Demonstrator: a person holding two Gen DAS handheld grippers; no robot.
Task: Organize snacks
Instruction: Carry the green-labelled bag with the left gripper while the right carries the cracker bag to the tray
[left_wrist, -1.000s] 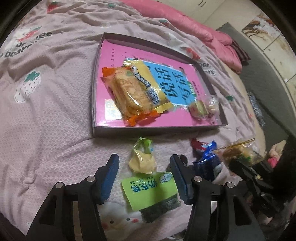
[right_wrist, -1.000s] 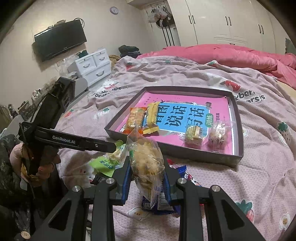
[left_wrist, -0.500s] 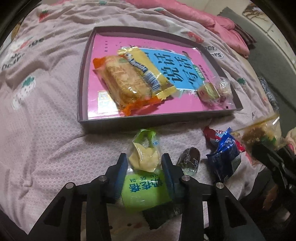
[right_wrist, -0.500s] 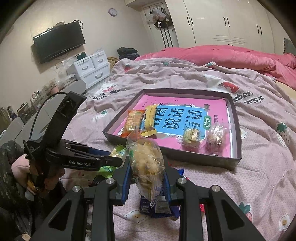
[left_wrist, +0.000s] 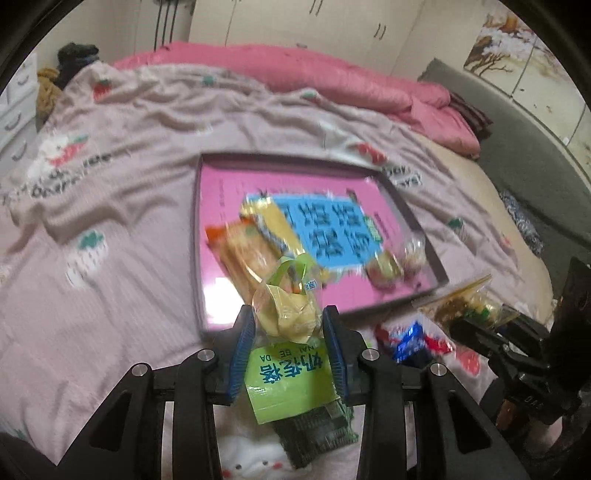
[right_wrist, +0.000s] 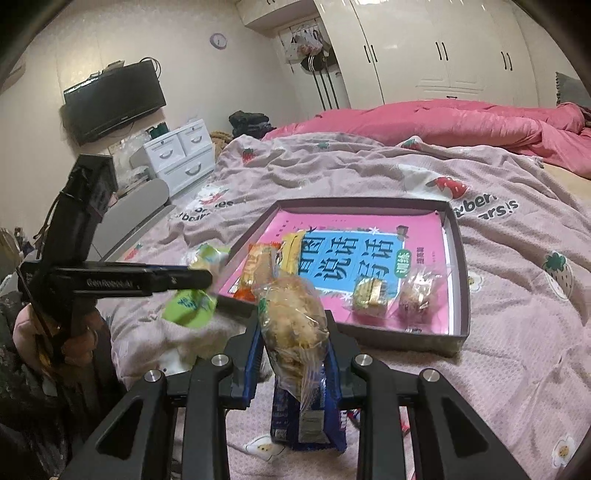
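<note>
Left claw (left_wrist: 290, 345) clamped on green pouch (left_wrist: 291, 380), clear yellowish end poking up between the pads, pouch clear of the bed (left_wrist: 110, 295). Right claw (right_wrist: 295, 360) clamped on clear bag (right_wrist: 295, 325) of pale puffed pieces, held above a blue packet (right_wrist: 308, 424) lying near the bed's front edge. Tray (right_wrist: 460, 266) mid-bed, already holding orange pack (right_wrist: 256, 267), yellow pack (right_wrist: 291, 251) and two small wrapped cakes (right_wrist: 369, 293) along its near wall. Step in hand, judged: carry pouch over near tray wall and set down in bare pink area. Advisable: lift enough that hanging lower end clears the wall; aim left of orange pack or toward the far half, not on top of it; lower until pouch rests flat before letting go; keep right claw steady and apart to avoid collision. Soft film may slip, so grip firm, motion slow.
</note>
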